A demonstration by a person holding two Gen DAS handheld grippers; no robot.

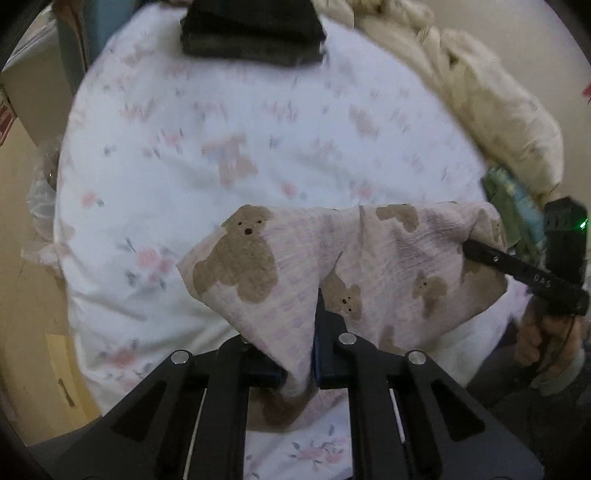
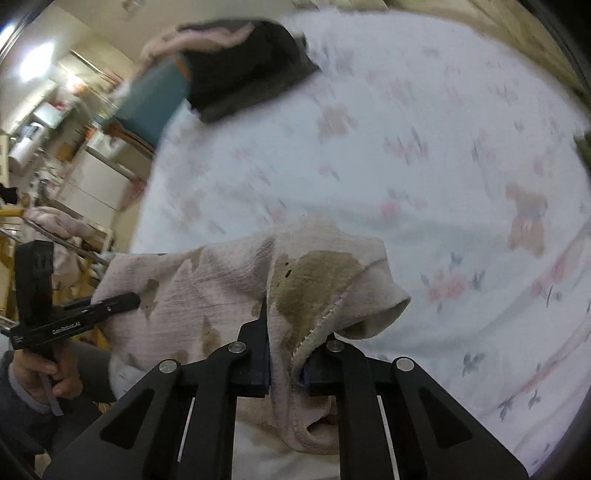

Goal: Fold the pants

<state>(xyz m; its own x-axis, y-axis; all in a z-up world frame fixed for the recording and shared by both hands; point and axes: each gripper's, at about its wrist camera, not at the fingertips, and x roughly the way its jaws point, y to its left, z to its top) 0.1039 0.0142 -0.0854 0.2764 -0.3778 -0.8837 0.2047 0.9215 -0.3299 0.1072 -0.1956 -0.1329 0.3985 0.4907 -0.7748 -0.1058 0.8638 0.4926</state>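
- Pants (image 1: 369, 258), pale pink with brown bear print, are held bunched above a white floral bedsheet (image 1: 221, 129), stretched between the 2 grippers.
- Left gripper (image 1: 299, 369) is clamped on one bunched end of the fabric.
- Right gripper (image 2: 286, 373) is closed on the other end, where a stitched hem is seen.
- A dark folded garment (image 1: 251, 33) is seen at the sheet's far edge.

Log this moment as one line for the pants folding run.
phase: mid-fold | left tongs: shut on pants | right tongs: shut on pants | pants: lifted over floral bedsheet
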